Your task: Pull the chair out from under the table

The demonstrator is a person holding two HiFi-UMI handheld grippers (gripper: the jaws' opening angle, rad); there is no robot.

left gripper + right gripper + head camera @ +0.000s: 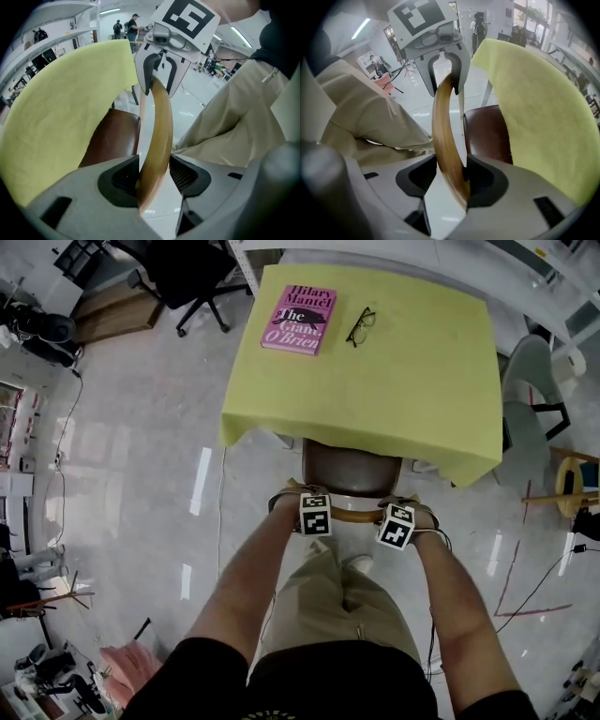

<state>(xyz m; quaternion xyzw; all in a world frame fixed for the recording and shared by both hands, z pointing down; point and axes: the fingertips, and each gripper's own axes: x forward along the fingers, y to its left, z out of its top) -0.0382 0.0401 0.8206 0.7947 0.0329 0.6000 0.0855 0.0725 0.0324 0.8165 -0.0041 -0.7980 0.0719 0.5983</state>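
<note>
Brightly and evenly lit from overhead ceiling strips (108, 11). Streaky glare on the glossy floor (200, 481). Heavily fisheye-bent, with black corners, in both gripper views; soft and blurry up close.

Chair (352, 470): most of the seat and the legs are hidden under the cloth (375, 381), middle of the head view.
Left gripper (315, 515), right gripper (397, 526): fingers hidden below their marker cubes in the head view.
Person (328, 615): cut off at the lower edge.
Office chair (192, 273): cut off at the upper edge.
People (126, 29): too small to tell, top of the left gripper view.
</note>
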